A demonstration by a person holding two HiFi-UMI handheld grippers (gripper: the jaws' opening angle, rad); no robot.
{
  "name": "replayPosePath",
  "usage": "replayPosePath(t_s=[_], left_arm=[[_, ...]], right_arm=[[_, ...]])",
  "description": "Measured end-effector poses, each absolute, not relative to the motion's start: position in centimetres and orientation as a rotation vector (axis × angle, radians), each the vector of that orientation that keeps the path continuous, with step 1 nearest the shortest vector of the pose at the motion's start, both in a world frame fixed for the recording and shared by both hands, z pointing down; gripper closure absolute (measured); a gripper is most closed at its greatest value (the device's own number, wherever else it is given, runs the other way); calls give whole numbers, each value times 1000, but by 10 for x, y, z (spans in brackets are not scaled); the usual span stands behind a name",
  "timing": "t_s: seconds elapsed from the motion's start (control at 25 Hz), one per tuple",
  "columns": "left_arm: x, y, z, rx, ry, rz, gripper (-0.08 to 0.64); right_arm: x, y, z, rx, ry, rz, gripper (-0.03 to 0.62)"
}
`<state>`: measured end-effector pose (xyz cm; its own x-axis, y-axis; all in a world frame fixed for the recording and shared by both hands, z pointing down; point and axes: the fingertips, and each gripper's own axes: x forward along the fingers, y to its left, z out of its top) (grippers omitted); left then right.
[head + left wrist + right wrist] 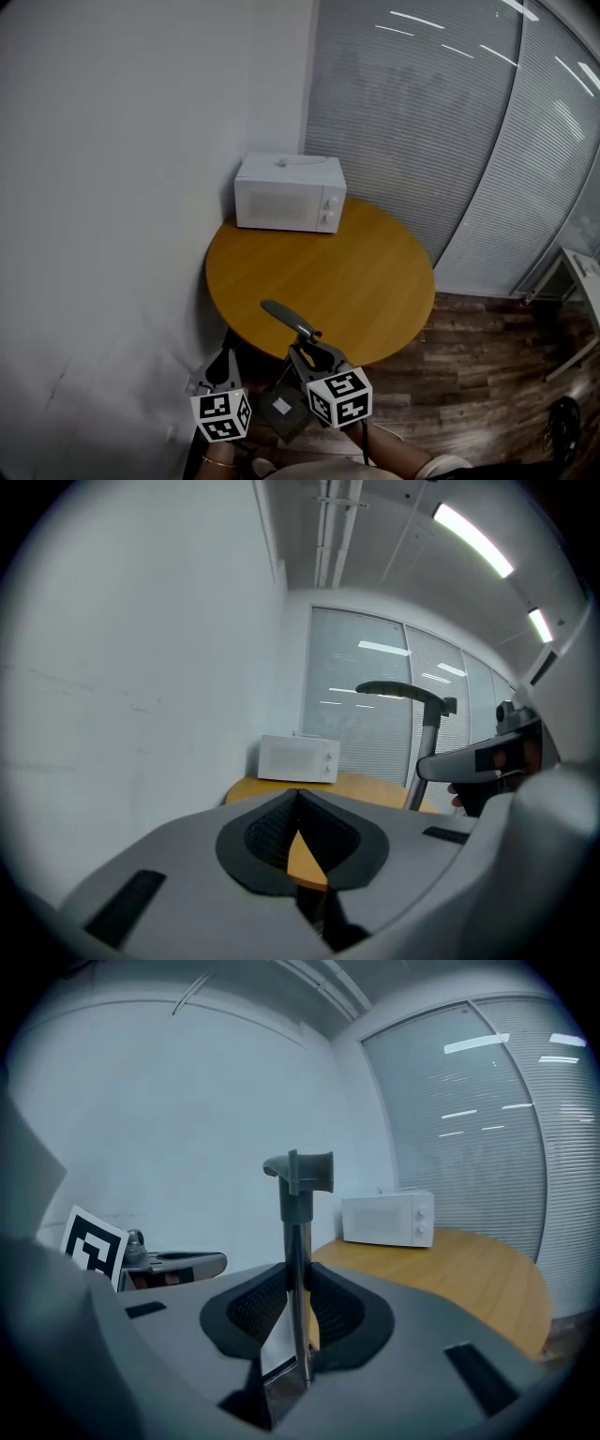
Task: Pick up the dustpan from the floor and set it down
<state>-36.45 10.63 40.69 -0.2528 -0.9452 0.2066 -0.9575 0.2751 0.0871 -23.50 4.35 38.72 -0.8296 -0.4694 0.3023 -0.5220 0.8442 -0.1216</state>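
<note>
The right gripper (pixel 298 1277) has the dustpan (pixel 298 1232) right now, jaws closed narrow on its thin metal pole, and both ribbed pads press against it from either side. The pole stands nearly upright between the jaws, and its grey hand grip caps the top, well above the pads. Just under the jaws, a pale slab of the pan shows down in the gap. From the head view, the dark pan hangs low between the two marker cubes. The hand grip pokes forward over the near edge of the round wooden table (pixel 375 281). The left gripper (pixel 298 794) sits just beside it, on the wall (pixel 112 187) side. Its pads meet at their tips with nothing held, and only a wedge of tabletop shows through the gap beneath. In the left gripper view the pole rises off to the right, apart from those jaws. A white microwave (pixel 289 193) stands at the table's far edge, against the wall. Window blinds (pixel 422 122) lie beyond and wood-plank floor (pixel 487 356) to the right.
</note>
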Motion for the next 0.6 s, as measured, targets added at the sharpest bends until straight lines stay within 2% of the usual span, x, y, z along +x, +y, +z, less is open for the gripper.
replayPosePath(t_s=[0.6], left_arm=[[-166, 18, 415, 1991, -2152, 161, 543]], right_arm=[[-23, -43, 392, 1123, -2681, 353, 494]])
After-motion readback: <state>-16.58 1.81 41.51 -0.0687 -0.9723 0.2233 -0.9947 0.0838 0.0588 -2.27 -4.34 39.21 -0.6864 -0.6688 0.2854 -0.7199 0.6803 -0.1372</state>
